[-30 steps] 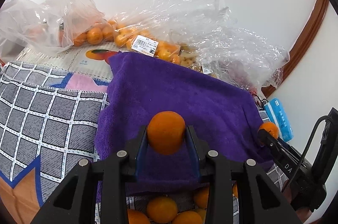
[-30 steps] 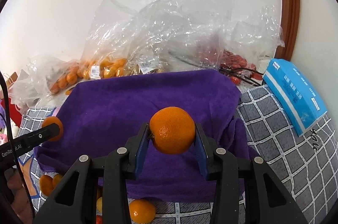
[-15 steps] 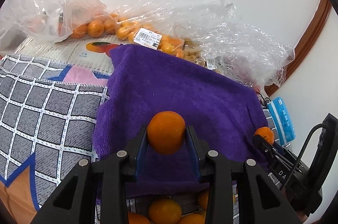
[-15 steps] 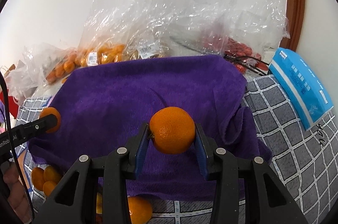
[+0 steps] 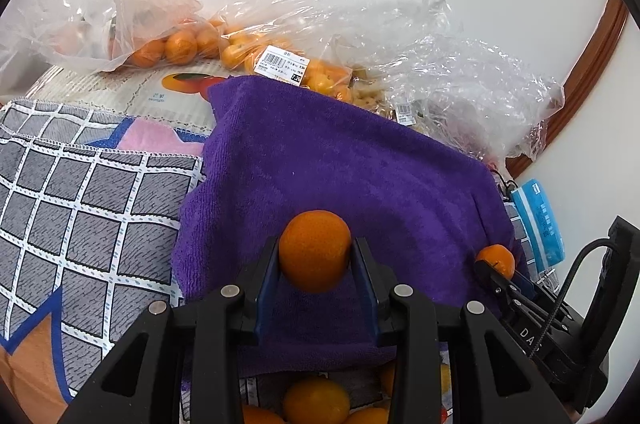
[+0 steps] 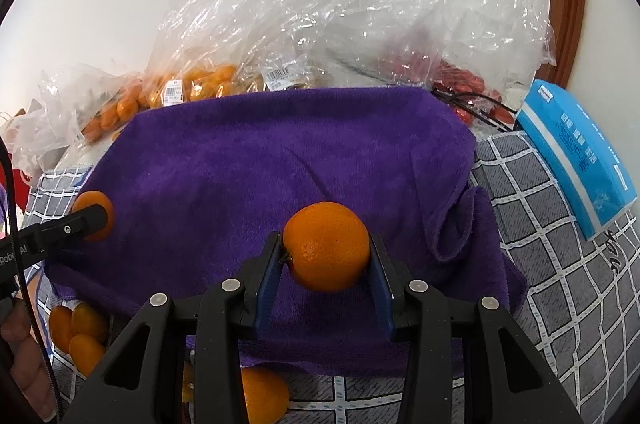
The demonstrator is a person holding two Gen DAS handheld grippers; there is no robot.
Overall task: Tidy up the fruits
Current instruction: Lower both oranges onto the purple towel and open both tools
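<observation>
On the far left I see the grey checked cloth (image 5: 80,191) covering the tabletop, with clear plastic bags of small orange fruit (image 5: 180,43) heaped behind it against the wall. My left claw (image 5: 315,264) is clamped on a round orange mandarin (image 5: 315,250), holding it over the near edge of the purple terry towel (image 5: 340,175). Further right, my right claw (image 6: 326,264) grips a second, slightly larger orange mandarin (image 6: 326,248), above the towel's near right part. At the far right lies a blue tissue pack (image 6: 576,151). Loose orange mandarins (image 6: 80,332) sit on the checked cloth just in front of the towel.

I judge this the carry step: both fruits are lifted and headed for the towel, which is bare. Next I would lower each claw until its fruit rests on the pile, then part the jaws gently so nothing rolls off the edge.

Against a second ago, the towel fills more of both views and the right claw has come a little lower; both grips are unchanged.
</observation>
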